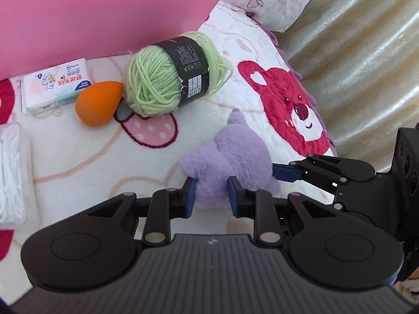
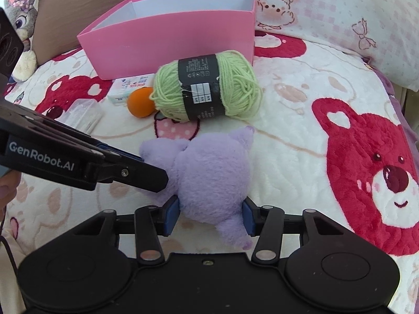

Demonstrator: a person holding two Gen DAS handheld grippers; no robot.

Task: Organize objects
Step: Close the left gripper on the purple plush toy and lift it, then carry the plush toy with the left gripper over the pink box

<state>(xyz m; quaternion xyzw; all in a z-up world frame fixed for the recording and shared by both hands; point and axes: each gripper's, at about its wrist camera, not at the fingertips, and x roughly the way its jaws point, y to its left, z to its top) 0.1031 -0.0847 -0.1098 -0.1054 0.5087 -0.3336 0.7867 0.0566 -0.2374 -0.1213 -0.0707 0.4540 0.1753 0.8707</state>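
While the purple plush toy (image 2: 212, 180) lies on the bear-print bedspread (image 2: 301, 136), both hand-held grippers are closed on it. The left hand-held gripper (image 1: 211, 195) pinches a narrow limb of the toy between its blue pads (image 1: 190, 192), the fur bulging out on either side. The right hand-held gripper (image 2: 210, 216) clasps the wider body at a medium spread, its blue pads (image 2: 171, 214) pressed into the fur on both flanks. In the left wrist view the right tool reaches in from the right edge and meets the toy's far side.

Beyond the toy, a skein of light green yarn (image 2: 207, 87) with a black paper band lies on its side. Just beside it, touching its left end, sits an orange teardrop sponge (image 2: 140, 103), and next to that a small white packet of wipes (image 1: 56, 86). A clear plastic pack (image 1: 11, 172) lies well to the left. Behind them all stands an open pink box (image 2: 167, 36), with pillows (image 2: 327, 13) at the head of the bed.
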